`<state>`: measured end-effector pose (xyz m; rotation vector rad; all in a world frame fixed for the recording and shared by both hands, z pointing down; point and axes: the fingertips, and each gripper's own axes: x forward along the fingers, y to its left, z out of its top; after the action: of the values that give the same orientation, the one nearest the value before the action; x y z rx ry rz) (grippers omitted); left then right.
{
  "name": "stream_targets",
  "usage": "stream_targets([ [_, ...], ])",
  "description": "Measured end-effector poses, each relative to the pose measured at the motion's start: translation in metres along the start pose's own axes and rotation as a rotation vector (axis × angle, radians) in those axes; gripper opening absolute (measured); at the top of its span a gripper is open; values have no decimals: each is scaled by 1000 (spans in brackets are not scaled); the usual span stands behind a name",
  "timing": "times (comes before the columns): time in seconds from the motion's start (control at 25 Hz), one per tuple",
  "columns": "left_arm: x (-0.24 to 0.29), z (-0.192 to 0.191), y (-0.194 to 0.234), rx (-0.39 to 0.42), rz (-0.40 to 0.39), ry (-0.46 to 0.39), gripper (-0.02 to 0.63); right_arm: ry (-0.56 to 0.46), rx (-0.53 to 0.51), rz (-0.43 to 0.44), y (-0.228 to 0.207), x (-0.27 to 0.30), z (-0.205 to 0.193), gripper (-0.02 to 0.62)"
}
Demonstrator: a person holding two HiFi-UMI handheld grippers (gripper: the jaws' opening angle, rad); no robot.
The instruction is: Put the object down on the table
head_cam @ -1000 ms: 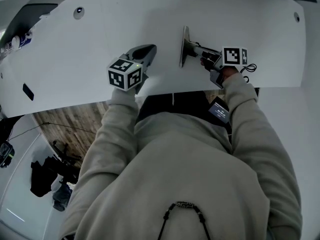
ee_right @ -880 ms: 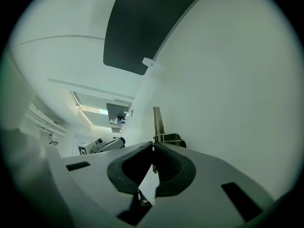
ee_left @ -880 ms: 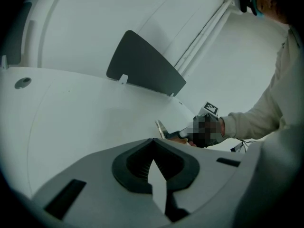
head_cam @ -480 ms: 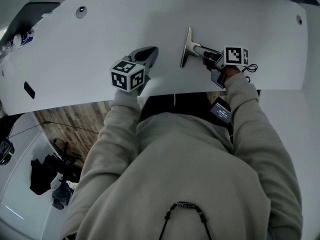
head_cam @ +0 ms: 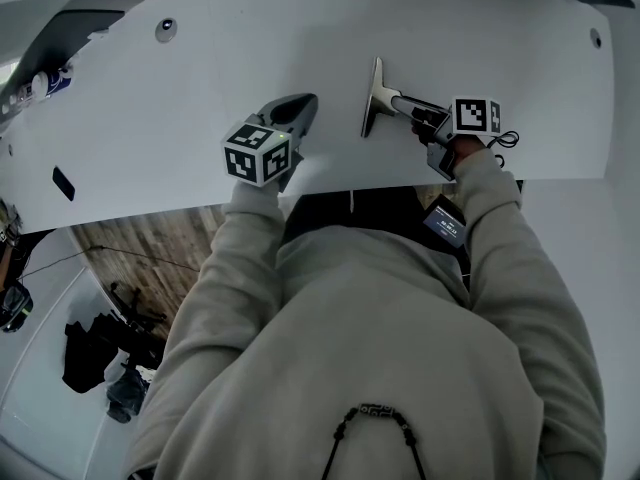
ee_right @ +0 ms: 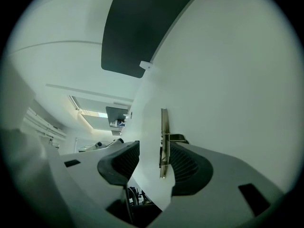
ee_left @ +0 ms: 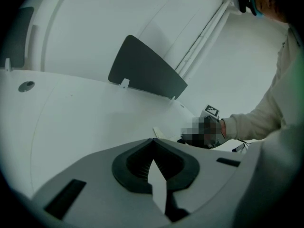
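Right gripper (ee_right: pixel 151 151), jaws just opened wide, metal tool (ee_right: pixel 164 127) between (unclamped)

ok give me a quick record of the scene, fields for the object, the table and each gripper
object: T-shaped metal tool, lying on the table
table: white top, tool lies towards its near edge
right gripper: jaws apart, have just been opening; tool's handle end sits between them, not clamped
left gripper: jaws together, nothing between them, left of the tool
task state: tool is down and let go
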<state>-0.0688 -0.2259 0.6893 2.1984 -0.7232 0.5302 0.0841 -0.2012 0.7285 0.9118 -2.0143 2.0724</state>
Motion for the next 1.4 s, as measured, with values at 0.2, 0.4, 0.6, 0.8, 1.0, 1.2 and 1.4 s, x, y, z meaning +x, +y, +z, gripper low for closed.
stream_targets([
  [0.2, -10, 18, 3, 10, 1, -34, 2, -29, 37, 2, 0, -9, -1, 184],
  [0.4, -19, 34, 7, 27, 2, -52, 2, -54, 47, -30, 6, -18, 4, 183],
  [0.6, -22, 57, -7, 71, -16, -87, 2, -78, 0, -83, 10, -25, 11, 66],
  [0.8, -27, 74, -24, 116, -27, -114, 2, -103, -150, -81, 44, -28, 22, 21],
  [1.0, -38, 101, -35, 150, -35, -166, 2, -109, -304, -127, 76, -25, 37, 20],
  [1.2, -45, 124, -39, 189, -28, -192, 2, -127, -382, -160, 100, -29, 48, 20],
  [1.4, -54, 141, -35, 201, -9, -219, 2, -188, -501, -189, 136, -44, 73, 20],
])
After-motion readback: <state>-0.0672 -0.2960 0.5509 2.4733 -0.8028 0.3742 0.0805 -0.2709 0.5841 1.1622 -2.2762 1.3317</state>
